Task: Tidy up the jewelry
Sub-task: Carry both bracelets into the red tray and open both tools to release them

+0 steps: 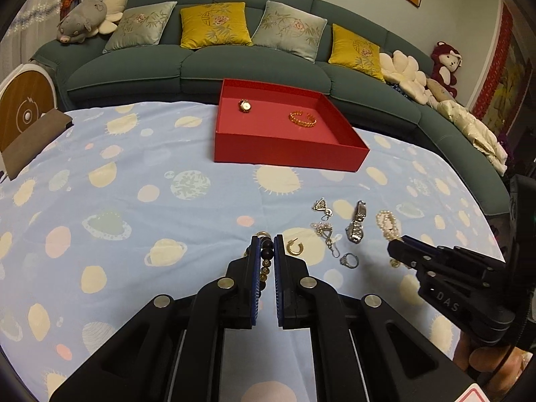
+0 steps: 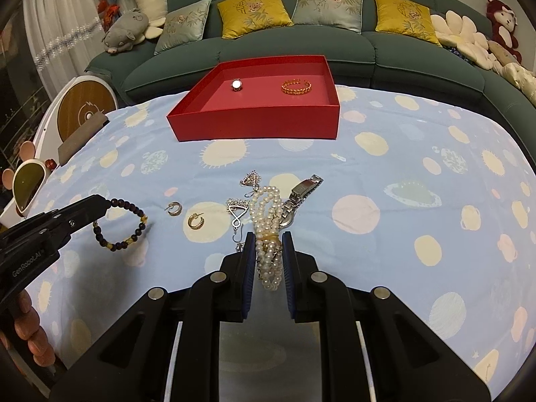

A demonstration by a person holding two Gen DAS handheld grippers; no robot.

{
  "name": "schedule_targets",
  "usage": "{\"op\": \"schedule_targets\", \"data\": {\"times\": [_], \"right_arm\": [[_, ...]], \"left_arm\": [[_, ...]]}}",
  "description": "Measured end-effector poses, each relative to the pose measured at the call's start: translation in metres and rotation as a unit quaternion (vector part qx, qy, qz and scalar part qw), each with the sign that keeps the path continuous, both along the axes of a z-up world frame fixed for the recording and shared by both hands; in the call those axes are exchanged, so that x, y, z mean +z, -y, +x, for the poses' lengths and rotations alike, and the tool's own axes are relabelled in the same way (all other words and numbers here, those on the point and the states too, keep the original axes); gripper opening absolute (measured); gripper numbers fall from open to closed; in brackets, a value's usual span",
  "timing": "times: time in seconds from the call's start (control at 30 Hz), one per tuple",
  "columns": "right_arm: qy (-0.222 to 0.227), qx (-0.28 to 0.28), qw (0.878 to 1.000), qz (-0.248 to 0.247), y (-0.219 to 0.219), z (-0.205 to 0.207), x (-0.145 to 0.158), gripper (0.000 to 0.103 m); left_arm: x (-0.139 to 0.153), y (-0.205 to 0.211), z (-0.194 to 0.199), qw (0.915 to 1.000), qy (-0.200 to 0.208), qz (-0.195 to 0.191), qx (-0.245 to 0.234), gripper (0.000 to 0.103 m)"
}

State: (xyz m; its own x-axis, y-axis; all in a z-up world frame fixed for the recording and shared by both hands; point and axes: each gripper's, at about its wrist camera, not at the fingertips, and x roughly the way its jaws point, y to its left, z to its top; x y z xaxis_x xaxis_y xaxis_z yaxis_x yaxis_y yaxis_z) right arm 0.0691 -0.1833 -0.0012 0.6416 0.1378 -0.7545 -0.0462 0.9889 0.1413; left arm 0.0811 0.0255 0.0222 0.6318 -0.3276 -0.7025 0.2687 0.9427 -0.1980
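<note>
The left gripper (image 2: pixel 105 205) is closed on the dark bead bracelet (image 2: pixel 120 226), which hangs from its fingertips clear of the planet-print cloth (image 2: pixel 368 174); in the left wrist view the beads run between the two blue pads. To the right of the bracelet, two gold hoop earrings (image 2: pixel 196 220) lie on the cloth, apart from each other. Next come two silver drop earrings (image 2: pixel 250 181), one behind the other, just beside the pearl strands. The right gripper (image 2: pixel 267 239) is pinched on the pearl bracelet (image 2: pixel 264 214), whose strands pass between its pads and extend forward past the fingertips. The silver wristwatch (image 2: pixel 299 197) lies touching the pearls on their right side. The red tray (image 2: pixel 254 122) stands well beyond both grippers, holding a small watch (image 2: pixel 236 84) at left and a gold chain bangle (image 2: pixel 296 86) at right.
</note>
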Motion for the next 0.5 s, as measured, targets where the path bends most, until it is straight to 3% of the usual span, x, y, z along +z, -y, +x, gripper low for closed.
{"op": "schedule_targets", "data": {"times": [0.2,0.37,0.5], "right_arm": [[0.016,0.01,1.0,0.018,-0.007,0.006,0.022,0.015],[0.04,0.016,0.999,0.022,-0.006,0.022,0.054,0.015],[0.052,0.004,0.998,0.032,0.007,0.051,0.073,0.015]], "left_arm": [[0.036,0.003,0.003,0.9994,0.027,-0.018,-0.009,0.005],[0.067,0.007,0.028,0.9983,0.054,-0.023,-0.004,0.005],[0.088,0.014,0.061,0.9966,0.082,-0.003,0.001,0.005]]}}
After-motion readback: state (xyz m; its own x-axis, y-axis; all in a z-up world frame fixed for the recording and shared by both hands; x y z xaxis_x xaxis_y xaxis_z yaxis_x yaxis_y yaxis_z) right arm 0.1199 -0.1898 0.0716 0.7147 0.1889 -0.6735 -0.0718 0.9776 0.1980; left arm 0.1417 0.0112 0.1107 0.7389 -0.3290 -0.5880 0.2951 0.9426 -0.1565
